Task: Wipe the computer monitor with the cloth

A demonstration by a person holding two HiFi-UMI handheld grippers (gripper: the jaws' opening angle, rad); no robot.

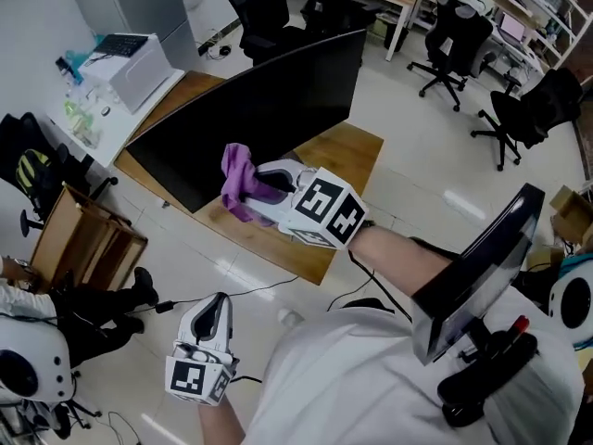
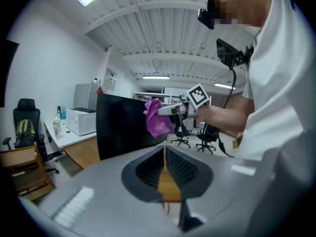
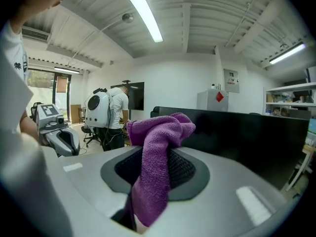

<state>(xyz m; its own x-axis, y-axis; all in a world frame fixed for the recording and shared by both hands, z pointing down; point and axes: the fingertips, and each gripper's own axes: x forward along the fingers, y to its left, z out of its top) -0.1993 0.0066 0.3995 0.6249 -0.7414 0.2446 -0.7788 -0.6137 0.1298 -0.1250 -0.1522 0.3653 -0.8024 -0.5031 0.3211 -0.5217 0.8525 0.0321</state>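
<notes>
A large black monitor (image 1: 264,109) stands on a wooden desk (image 1: 347,151). My right gripper (image 1: 255,191) is shut on a purple cloth (image 1: 237,182), held just in front of the screen's lower edge. From the right gripper view the cloth (image 3: 157,147) drapes out of the closed jaws, with the monitor (image 3: 247,137) just beyond. My left gripper (image 1: 213,306) hangs low at the front left over the floor, away from the desk, shut on nothing. From the left gripper view (image 2: 165,151) its jaws point toward the monitor (image 2: 123,127) and the cloth (image 2: 157,120).
A white counter with a microwave (image 1: 139,63) runs behind the desk at the left. Wooden furniture (image 1: 83,239) stands at the left. Office chairs (image 1: 454,35) fill the back right. A cable (image 1: 250,290) lies on the floor. A person with a white backpack (image 3: 106,115) stands behind.
</notes>
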